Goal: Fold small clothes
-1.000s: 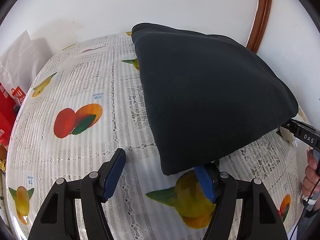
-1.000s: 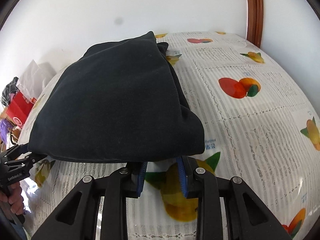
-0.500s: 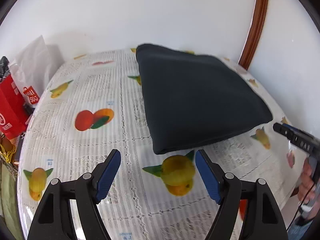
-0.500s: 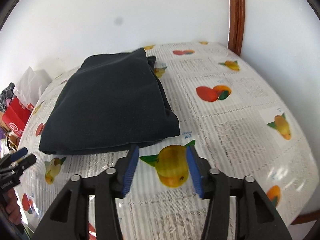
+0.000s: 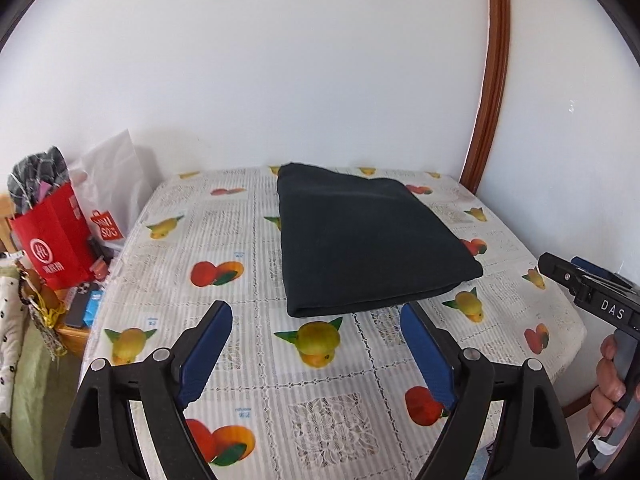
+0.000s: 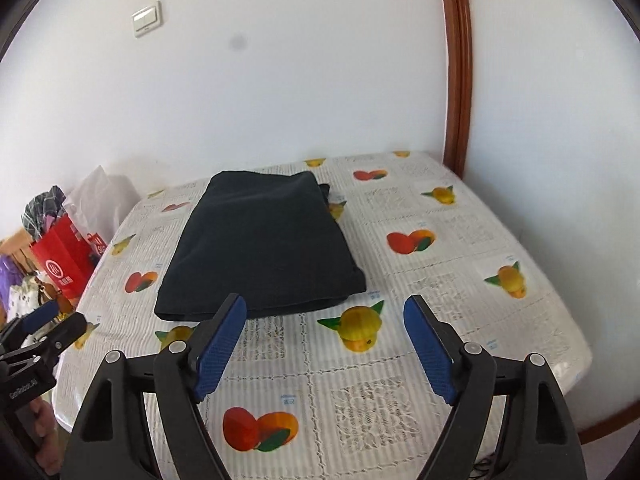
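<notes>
**Folded garment lay clear of both grippers**

The dark garment [image 5: 368,240] lay folded into a flat, roughly rectangular packet on the desk [image 5: 352,412], which was covered with a fruit-printed lace cloth. It sat toward the far half of the desk, short of the white wall.

The left gripper [image 5: 316,354] hung above the near part of the desk with its blue pads spread wide apart and nothing between them; its jaws had just been opening. The garment's near left corner lay beyond and between the fingertips, well clear of both pads.

The right gripper [image 6: 324,344] was likewise spread wide and empty (its jaws, too, had just been opening). In its view the garment [image 6: 264,248] lay ahead and to the left; the left pad overlapped the folded near edge in the picture without pressing on it, and only bare tablecloth showed between the pads.

A person's hand [image 5: 610,376] gripped the right gripper's handle at the edge of the left view. Beside the desk, on its left, stood a red paper bag [image 5: 56,240] and a white bag [image 5: 116,176].
</notes>
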`<state>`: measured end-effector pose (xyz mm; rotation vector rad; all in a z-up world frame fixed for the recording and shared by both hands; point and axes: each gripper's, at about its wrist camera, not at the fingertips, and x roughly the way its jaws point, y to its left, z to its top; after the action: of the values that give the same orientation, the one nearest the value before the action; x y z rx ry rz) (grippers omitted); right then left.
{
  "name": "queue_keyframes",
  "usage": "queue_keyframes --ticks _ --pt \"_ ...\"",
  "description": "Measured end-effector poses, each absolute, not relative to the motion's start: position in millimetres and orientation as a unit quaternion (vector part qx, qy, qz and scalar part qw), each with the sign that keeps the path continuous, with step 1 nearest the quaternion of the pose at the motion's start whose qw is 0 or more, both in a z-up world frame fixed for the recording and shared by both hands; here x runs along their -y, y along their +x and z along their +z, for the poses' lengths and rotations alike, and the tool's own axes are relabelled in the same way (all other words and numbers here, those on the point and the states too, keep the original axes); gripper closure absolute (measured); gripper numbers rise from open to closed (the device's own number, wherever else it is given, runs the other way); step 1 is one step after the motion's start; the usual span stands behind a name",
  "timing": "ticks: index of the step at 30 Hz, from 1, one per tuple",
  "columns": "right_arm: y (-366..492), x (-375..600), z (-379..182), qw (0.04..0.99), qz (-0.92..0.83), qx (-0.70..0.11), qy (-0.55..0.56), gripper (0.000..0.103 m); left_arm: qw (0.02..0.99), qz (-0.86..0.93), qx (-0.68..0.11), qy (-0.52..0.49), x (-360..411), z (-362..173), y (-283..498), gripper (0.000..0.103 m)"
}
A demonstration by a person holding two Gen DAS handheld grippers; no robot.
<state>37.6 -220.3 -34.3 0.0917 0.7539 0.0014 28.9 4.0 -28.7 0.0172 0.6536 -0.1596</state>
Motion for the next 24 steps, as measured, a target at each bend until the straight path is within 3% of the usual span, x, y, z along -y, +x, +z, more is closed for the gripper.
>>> queue_keyframes --ticks 3,5,11,24 --pt "15 217 -20 0.937 -0.012 -0.348 0.037 0.003 0.950 -0.081 -0.301 0.010 -5 -16 7 0.017" --pt "-1 217 -13 0.941 -0.022 -0.336 0.036 0.001 0.953 -0.077 -0.293 0.014 -6 -10 -5 0.017" --pt "-28 218 -3 0.940 -0.025 -0.336 0.042 0.000 0.958 -0.070 -0.274 0.035 -1 0 -26 0.002" --pt "-54 216 3 0.944 -0.046 -0.325 0.025 0.000 0.960 -0.061 -0.271 0.027 0 0 -38 0.001"
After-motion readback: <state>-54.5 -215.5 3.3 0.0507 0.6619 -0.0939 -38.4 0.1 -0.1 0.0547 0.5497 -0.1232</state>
